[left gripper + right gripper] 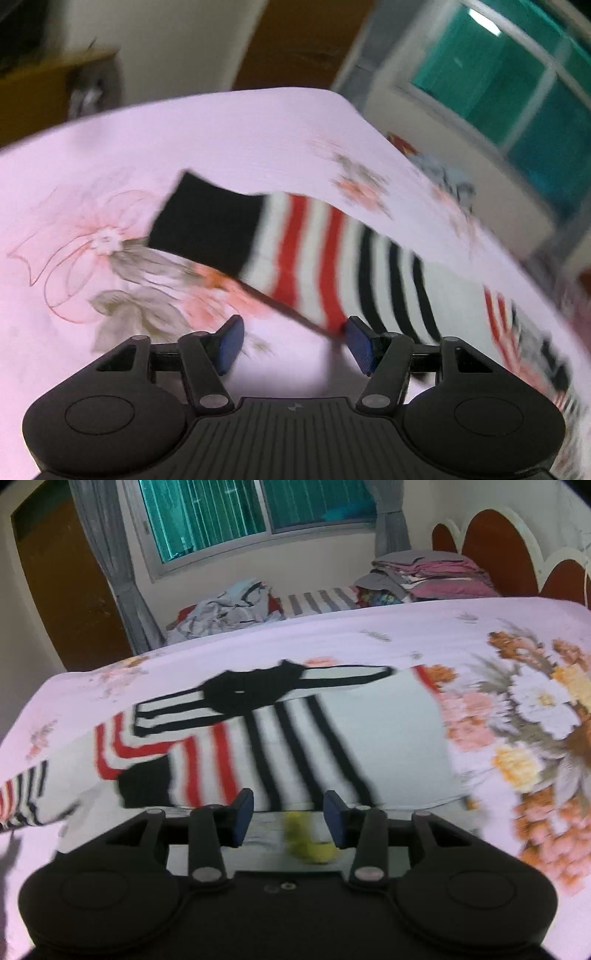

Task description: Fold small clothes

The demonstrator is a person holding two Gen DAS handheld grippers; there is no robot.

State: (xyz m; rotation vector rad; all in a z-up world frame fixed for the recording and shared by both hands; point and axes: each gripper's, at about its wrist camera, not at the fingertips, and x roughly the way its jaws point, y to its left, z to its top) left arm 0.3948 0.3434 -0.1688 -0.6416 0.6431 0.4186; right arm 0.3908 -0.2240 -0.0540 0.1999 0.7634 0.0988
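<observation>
Roughly mid-fold: striped top (295,738), white with red and black bands, lies on the floral bed sheet (517,635) with its left sleeve (147,782) folded across; the rest looks undone. My left tool (293,345) is parted and empty, my right tool (288,821) parted at the near hem, pinching nothing.
</observation>
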